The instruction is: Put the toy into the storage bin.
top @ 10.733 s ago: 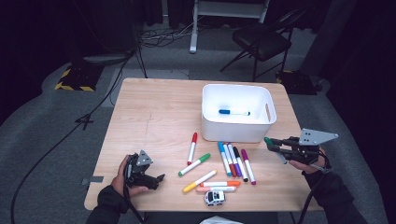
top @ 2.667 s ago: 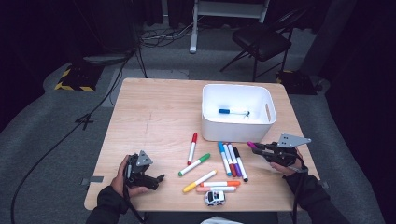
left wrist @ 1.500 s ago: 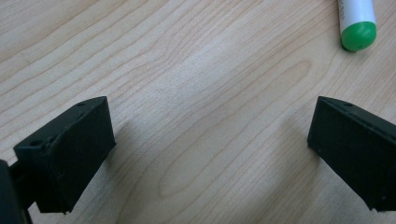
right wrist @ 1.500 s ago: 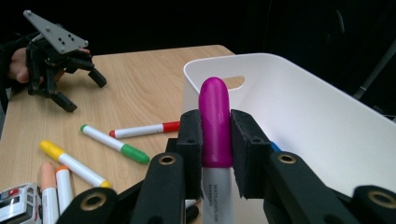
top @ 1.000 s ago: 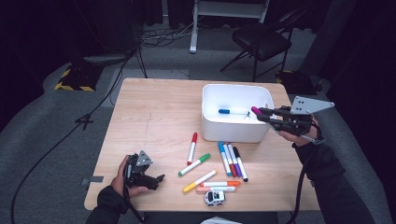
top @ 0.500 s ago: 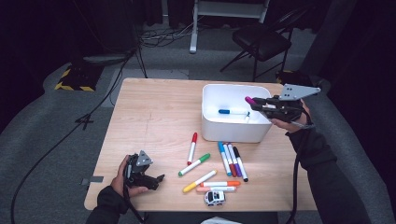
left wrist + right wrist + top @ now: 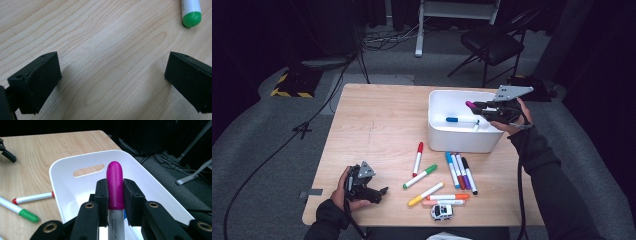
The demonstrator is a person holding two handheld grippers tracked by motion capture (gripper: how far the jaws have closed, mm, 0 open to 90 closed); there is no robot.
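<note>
My right gripper (image 7: 479,107) (image 7: 115,192) is shut on a marker with a magenta cap (image 7: 471,105) (image 7: 115,185), held over the white bin (image 7: 439,102) (image 7: 62,187). A blue-capped marker (image 7: 457,120) lies inside the bin. Several markers lie on the wooden table (image 7: 377,125) in front of the bin, among them a red one (image 7: 417,158), a green one (image 7: 420,176) and a yellow one (image 7: 425,194). My left gripper (image 7: 372,192) (image 7: 112,82) rests open near the table's front left corner, with bare wood between its jaws and a green marker cap (image 7: 191,19) beyond them.
A small white toy car (image 7: 441,211) sits near the front edge. A black chair (image 7: 492,45) and a stand with cables (image 7: 312,65) are on the floor behind the table. The table's left half is bare wood.
My right gripper has carried the magenta marker from beside the bin's right edge leftward to over the bin. The left gripper has stayed put.
</note>
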